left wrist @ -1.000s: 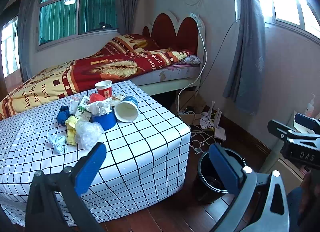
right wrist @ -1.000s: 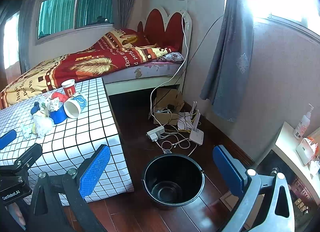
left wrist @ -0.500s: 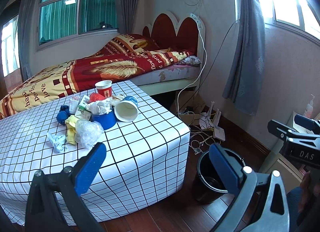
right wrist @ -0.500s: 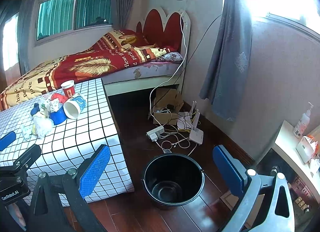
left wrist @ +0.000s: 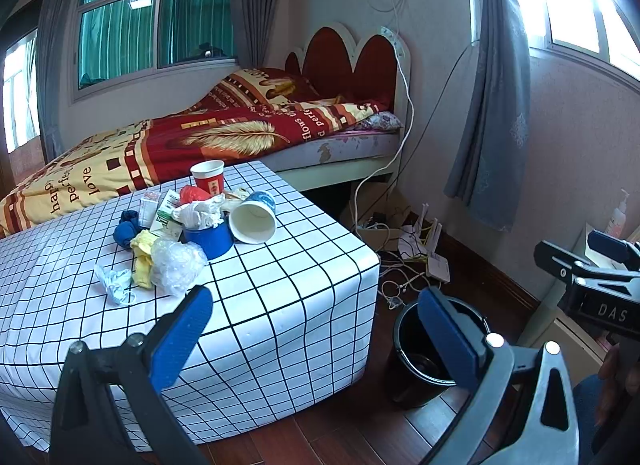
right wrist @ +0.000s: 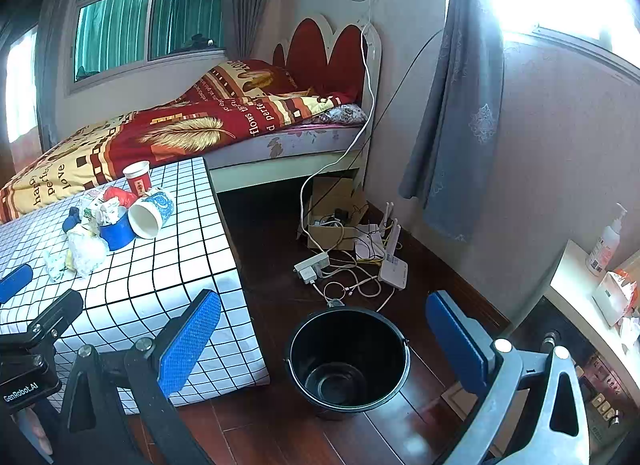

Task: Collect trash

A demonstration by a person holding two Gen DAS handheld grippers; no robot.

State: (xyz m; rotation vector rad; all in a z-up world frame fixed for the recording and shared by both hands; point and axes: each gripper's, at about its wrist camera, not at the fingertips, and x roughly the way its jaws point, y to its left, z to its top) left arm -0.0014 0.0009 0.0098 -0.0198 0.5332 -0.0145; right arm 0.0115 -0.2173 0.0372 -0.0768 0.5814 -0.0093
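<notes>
both the left gripper (left wrist: 316, 329) and the right gripper (right wrist: 322, 335) hang wide apart, holding and touching nothing. the trash (left wrist: 192, 225), cups, wrappers and crumpled plastic, sits heaped on the checked table (left wrist: 280, 289). the black bucket (right wrist: 348, 361) stands empty on the floor beside it.

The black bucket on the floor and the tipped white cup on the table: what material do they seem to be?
Black round bucket: probably plastic, smooth with a dull sheen inside. Tipped white cup with blue pattern: likely paper, matte inside, thin rolled rim.
</notes>
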